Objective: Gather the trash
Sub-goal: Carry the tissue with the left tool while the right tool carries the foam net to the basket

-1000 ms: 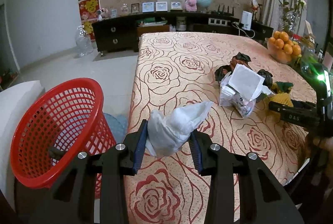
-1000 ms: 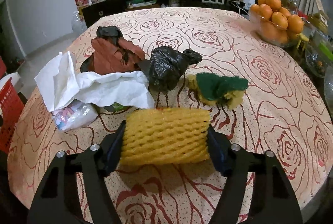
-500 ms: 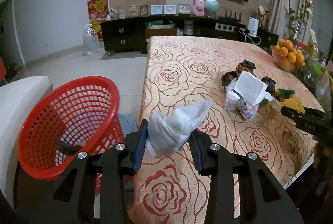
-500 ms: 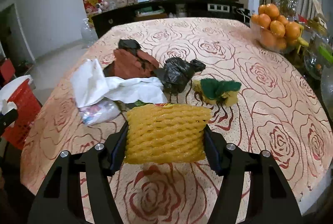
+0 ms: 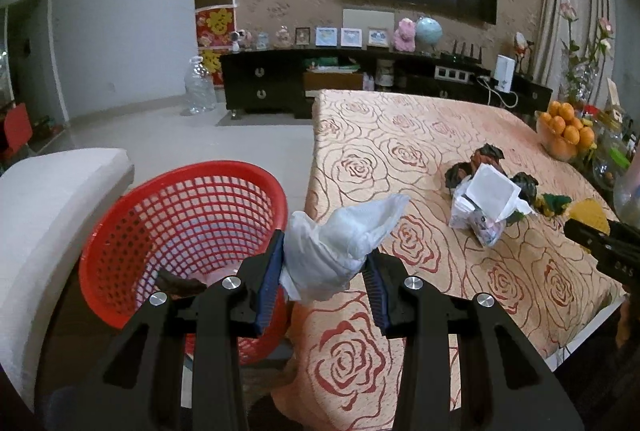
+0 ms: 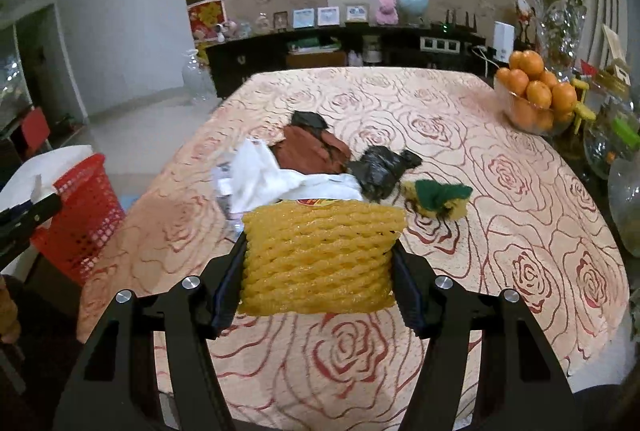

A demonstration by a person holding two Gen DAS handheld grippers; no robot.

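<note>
Left gripper (image 5: 325, 271) clamped on white tissue wad (image 5: 340, 239) beside red basket (image 5: 132, 231), interior visible only here. Right gripper (image 6: 318, 271) clamped on yellow foam net (image 6: 318, 259); green sponge (image 6: 438, 197) clear only here.

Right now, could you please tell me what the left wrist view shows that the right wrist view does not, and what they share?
Only the left wrist view shows inside the red basket, where a dark scrap lies, and the left hand-held gripper shut on the white crumpled tissue. Only the right wrist view shows the right hand-held gripper clamping the whole yellow foam net. Both show the trash pile, green sponge, bowl of oranges and the table.
</note>
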